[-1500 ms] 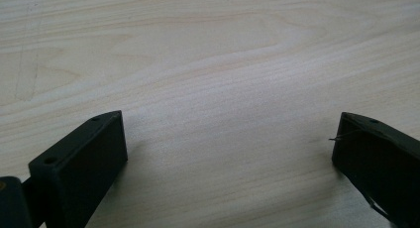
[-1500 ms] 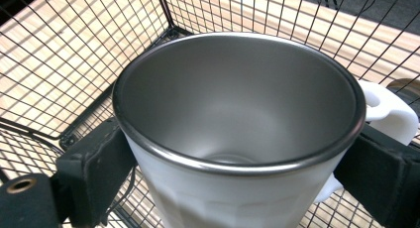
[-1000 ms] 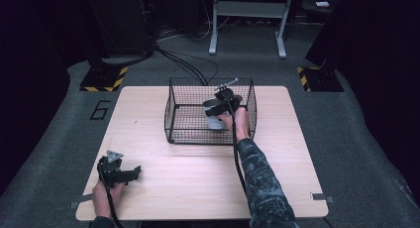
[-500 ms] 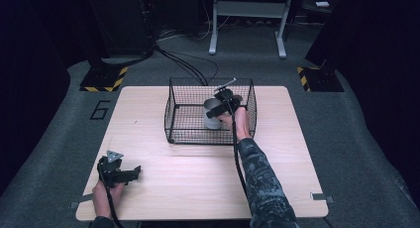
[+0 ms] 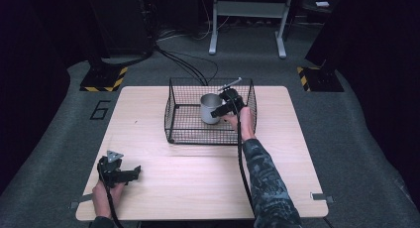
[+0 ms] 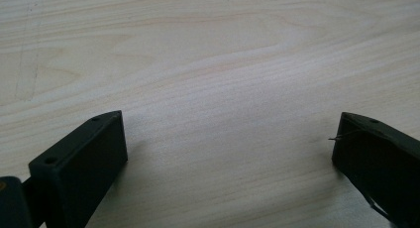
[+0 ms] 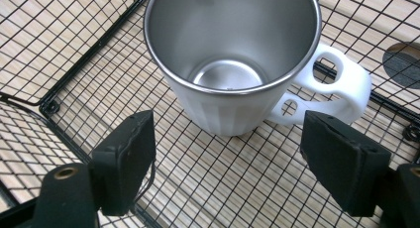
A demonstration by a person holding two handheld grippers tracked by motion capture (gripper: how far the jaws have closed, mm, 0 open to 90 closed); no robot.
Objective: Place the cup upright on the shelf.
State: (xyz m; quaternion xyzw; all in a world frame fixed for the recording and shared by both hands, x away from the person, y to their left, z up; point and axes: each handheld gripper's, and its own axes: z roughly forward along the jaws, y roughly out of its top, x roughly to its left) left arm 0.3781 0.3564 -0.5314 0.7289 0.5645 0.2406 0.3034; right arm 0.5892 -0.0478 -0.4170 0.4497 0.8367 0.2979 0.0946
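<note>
A white mug (image 5: 210,109) with a steel inside stands upright in the black wire basket (image 5: 171,114) at the table's far middle. In the right gripper view the mug (image 7: 233,64) is just ahead of the pads, its handle (image 7: 341,84) toward the right jaw. My right gripper (image 5: 220,109) reaches into the basket beside the mug. Its jaws have just been closing, but the right gripper (image 7: 228,134) shows them apart, with only the mug's near lower edge between the tips and untouched. My left gripper (image 5: 131,172) rests open and holding nothing near the front left; from the left gripper (image 6: 228,134) only bare wood is seen.
The wooden table (image 5: 198,178) carries the basket, whose wire floor (image 7: 74,64) and side walls close in around the mug. Past the table's far edge lie cables (image 5: 188,64), a metal stand (image 5: 247,20) and yellow-black striped bases (image 5: 104,79).
The mug sat a little lower and looked tilted a second ago; now it stands upright. The right hand shifted slightly. The left gripper kept still.
</note>
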